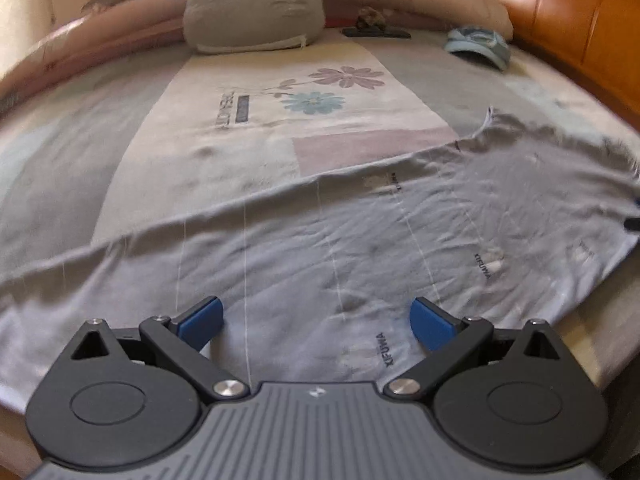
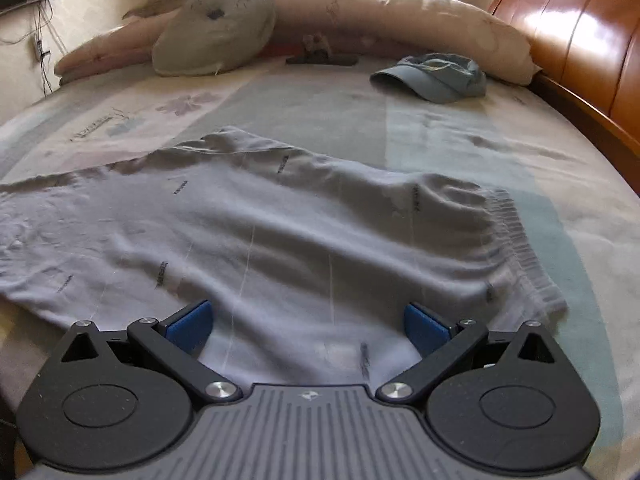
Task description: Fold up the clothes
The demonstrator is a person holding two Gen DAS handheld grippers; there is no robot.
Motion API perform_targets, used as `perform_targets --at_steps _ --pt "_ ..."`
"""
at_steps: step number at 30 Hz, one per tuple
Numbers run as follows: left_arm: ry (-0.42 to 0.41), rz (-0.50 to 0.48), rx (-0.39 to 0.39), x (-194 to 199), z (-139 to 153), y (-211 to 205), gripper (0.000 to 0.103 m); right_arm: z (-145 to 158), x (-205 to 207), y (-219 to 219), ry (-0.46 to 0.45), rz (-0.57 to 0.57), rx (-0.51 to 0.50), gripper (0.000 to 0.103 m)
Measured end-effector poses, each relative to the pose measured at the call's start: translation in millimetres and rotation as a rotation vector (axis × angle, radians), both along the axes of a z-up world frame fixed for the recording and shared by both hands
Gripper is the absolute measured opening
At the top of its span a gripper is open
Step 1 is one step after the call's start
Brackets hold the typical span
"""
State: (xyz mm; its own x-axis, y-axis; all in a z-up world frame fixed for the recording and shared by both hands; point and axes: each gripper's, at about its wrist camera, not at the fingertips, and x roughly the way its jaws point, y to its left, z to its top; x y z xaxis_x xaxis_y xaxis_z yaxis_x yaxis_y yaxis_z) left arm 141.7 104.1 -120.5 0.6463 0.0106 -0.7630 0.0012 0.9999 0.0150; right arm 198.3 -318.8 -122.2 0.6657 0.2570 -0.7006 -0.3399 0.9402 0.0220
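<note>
Trousers, grey, small printed logos, lie spread flat across the near side of the bed, nothing folded over yet. Left gripper: blue pads wide apart, nothing between them, fabric visible in the gap below. Right gripper: same, spread wide and empty, over the near edge close to the ribbed waistband.

Step, my read: pre-grasp for the first fold, both tools lined up along the near long edge. Next move calls for dropping each gripper to the cloth, pinching the edge, then lifting both together and carrying it over to the far edge. Can't tell if the fingertips touch the cloth.

Pose: both low, nearly level, pointing across the bed toward the pillow. Cap sits well clear of the cloth.
</note>
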Motion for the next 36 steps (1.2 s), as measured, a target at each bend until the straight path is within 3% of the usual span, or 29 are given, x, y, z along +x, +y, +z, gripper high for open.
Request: perform_targets --at_steps 3,7,13,18,24,28,32,36 --pt "0.007 0.007 0.01 1.6 1.4 0.7 0.1 13.7 -1.8 -2.5 -0.009 -0.017 0.0 0.103" --pt "0.008 0.006 0.032 5.5 2.0 -5.9 0.1 30.6 24.5 -0.2 -0.069 -0.021 0.089 0.103" --pt "0.016 0.013 0.015 6.4 1.3 -2.8 0.1 3.2 98.1 -2.7 0.0 -0.077 0.09 0.103" --pt "0.017 0.019 0.019 6.4 1.4 0.1 0.1 4.7 120.0 -13.5 -0.012 -0.104 0.107 0.103" --pt "0.013 0.01 0.03 6.6 1.0 -1.3 0.1 35.9 77.8 -15.9 -0.045 -0.118 0.153 0.103" --pt "0.01 0.011 0.018 6.5 -0.6 0.4 0.1 29.5 40.8 -14.9 -0.011 -0.07 0.175 0.103" --pt "0.006 0.011 0.029 4.9 2.3 -0.2 0.1 3.5 39.7 -26.3 0.025 -0.162 0.053 0.102" --pt "-0.01 -0.001 0.054 1.0 8.4 -5.5 0.1 27.3 39.1 -18.1 -0.028 -0.185 0.092 0.103"
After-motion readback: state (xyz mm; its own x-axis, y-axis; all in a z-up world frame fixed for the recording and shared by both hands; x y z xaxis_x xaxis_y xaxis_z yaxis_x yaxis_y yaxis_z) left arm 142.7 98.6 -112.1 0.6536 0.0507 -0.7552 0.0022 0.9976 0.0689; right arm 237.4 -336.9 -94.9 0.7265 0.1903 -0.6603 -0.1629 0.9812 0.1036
